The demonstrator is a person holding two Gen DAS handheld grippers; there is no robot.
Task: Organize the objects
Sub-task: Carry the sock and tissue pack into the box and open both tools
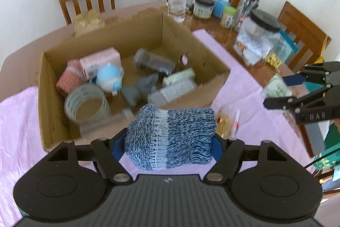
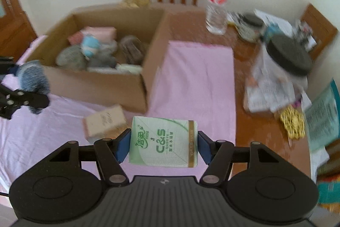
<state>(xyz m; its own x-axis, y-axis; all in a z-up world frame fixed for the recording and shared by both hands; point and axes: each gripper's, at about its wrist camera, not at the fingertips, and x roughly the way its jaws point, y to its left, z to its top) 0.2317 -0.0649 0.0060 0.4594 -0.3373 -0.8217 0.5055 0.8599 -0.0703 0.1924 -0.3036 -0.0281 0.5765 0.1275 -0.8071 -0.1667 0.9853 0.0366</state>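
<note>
Nearest the left wrist camera, the left hand-held gripper [image 1: 169,143] is clamped on a folded blue-and-white knitted sock [image 1: 170,137], held above the pink cloth [image 1: 19,120] just in front of the open brown cardboard box [image 1: 51,86]. Only this view shows the clear tape roll [image 1: 86,104] in the box's near left corner, beside a light blue plush toy [image 1: 110,78] and a pink carton [image 1: 102,62]. At the right edge hangs the right hand-held gripper [image 1: 276,90].

Nearest the right wrist camera, the right hand-held gripper [image 2: 163,147] is clamped on a green-and-white tissue packet [image 2: 163,142], raised over the cloth. Only here does a small pink-and-beige box [image 2: 105,122] show, lying before the cardboard box, and the brown wooden bench [image 2: 244,120] to the right with its black-lidded jar [image 2: 289,54].
</note>
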